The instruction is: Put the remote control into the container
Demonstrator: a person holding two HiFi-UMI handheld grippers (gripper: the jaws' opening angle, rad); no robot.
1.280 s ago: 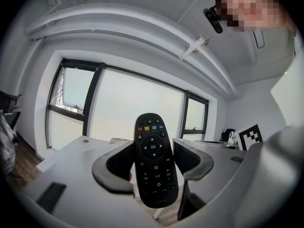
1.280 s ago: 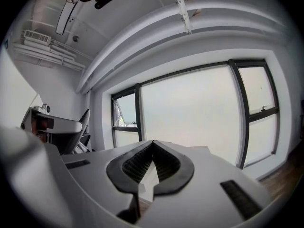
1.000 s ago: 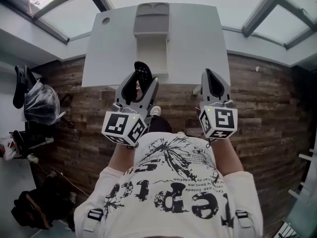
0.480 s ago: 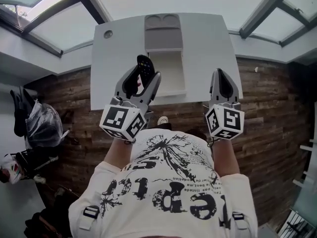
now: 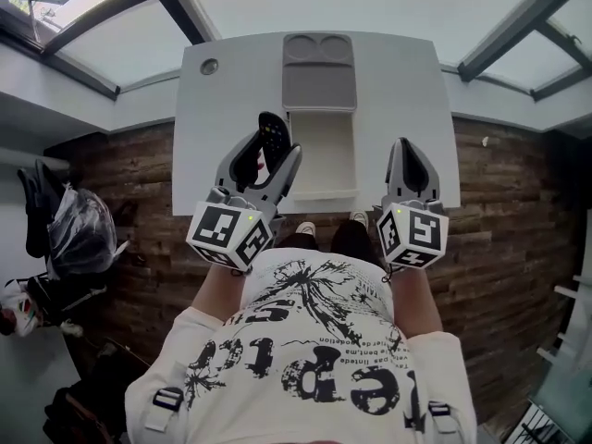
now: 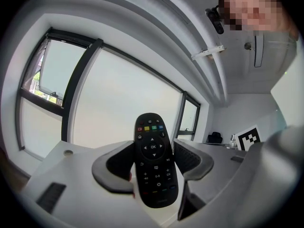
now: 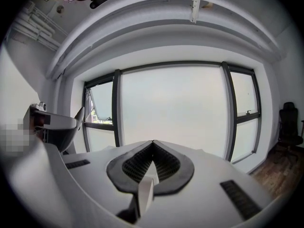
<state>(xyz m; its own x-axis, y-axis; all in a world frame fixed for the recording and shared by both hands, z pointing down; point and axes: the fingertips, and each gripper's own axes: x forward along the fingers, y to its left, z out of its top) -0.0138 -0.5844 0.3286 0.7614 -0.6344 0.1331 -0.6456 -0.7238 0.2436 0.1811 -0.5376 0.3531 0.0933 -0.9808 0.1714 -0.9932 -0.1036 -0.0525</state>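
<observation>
1. Remote control sits clamped between the jaws of your left hand-held gripper. Its buttons face that gripper's camera and its top end stands out past the jaw tips. The pads bear only on its smooth, narrow sides, so a quick tilt of your wrist could let it pivot or slide out.
2. Your right hand-held gripper has its jaws pressed together on nothing. It hangs over the near edge of the bench, to the right of the container. As it stands it cannot catch a slip, and a stray swing to the left could knock the container's wall.
3. Seen from the head view, the remote lies just left of the container's open compartment, over bare bench and not over the opening. If you let go now, it likely lands on the bench. It could also strike the left wall and tip off toward the floor. Its height above the bench cannot be told, so a long drop is possible.
4. Farther on, a grey section with two round recesses adjoins the open compartment. Carry too far forward and the remote comes down there instead.
</observation>
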